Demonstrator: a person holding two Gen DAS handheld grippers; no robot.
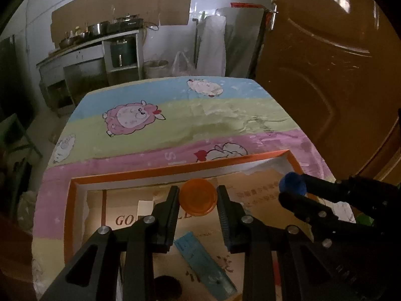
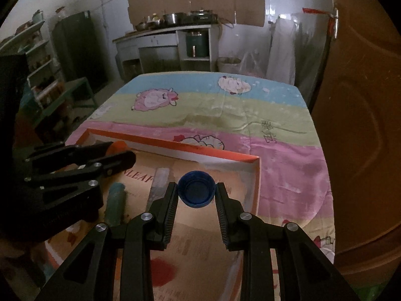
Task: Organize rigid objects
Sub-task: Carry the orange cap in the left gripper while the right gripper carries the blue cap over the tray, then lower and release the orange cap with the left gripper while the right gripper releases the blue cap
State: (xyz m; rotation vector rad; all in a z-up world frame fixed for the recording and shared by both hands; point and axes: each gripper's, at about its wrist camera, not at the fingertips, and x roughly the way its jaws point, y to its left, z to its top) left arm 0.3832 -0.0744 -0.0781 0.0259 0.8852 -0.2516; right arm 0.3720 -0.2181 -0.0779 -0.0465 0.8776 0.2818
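Two black two-finger grippers work side by side over a shallow orange-rimmed cardboard box (image 1: 75, 200) on a covered table. The left gripper (image 1: 198, 195) has its ribbed fingers (image 1: 173, 208) closed narrowly on a round translucent orange plastic lid (image 1: 198, 197), held by its edges above the near-left part of the box. The right gripper (image 2: 196, 192) likewise clamps a round dark blue plastic bottle cap (image 2: 196, 188), hollow side facing the camera, above the box's right half, near its far right corner. On the printed brown cardboard floor of the box, under and near the left gripper, lie a flat pale blue rectangular packet (image 1: 200, 258) and a dark round object (image 1: 166, 288), too dim to identify. Beyond the box stretches a striped tablecloth of pink, green and blue bands printed with cartoon sheep (image 1: 175, 125). Farther back stand a grey kitchen counter bearing metal pots (image 2: 173, 17), a white wall with taped cardboard sheets (image 2: 198, 0), and, at right, a brown wooden door (image 1: 325, 75).
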